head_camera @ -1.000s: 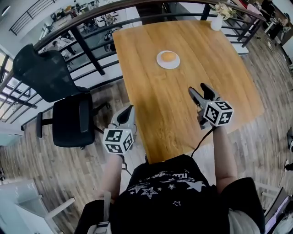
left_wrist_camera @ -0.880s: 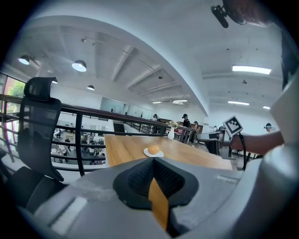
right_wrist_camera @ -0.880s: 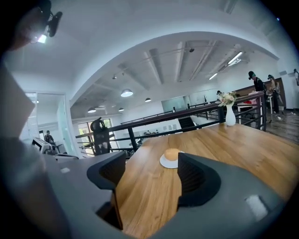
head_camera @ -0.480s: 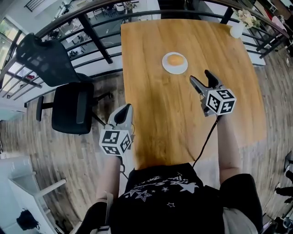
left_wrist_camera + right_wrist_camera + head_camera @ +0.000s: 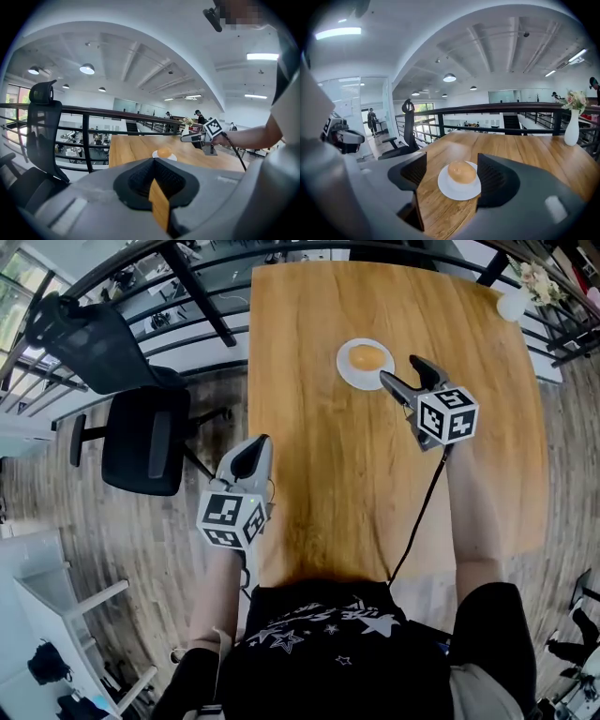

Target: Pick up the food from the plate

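Observation:
A round golden bun (image 5: 367, 357) lies on a small white plate (image 5: 348, 374) at the far middle of the wooden table (image 5: 328, 474). My right gripper (image 5: 401, 371) hovers just to the plate's right, open and holding nothing. In the right gripper view the bun (image 5: 462, 172) and plate (image 5: 457, 190) show between the spread jaws of the right gripper (image 5: 452, 176), a little beyond them and untouched. My left gripper (image 5: 251, 451) hangs off the table's left edge, shut and empty. Its own view shows the left gripper (image 5: 154, 161) closed, with the bun (image 5: 163, 152) far ahead.
A white vase with flowers (image 5: 514, 304) stands at the table's far right corner. A black office chair (image 5: 141, 446) is on the floor to the left. A dark railing (image 5: 202, 282) runs along the table's far side.
My right gripper has moved forward from mid-table to the plate's right side, and its jaws stand wider. The left gripper has stayed by the table's left edge.

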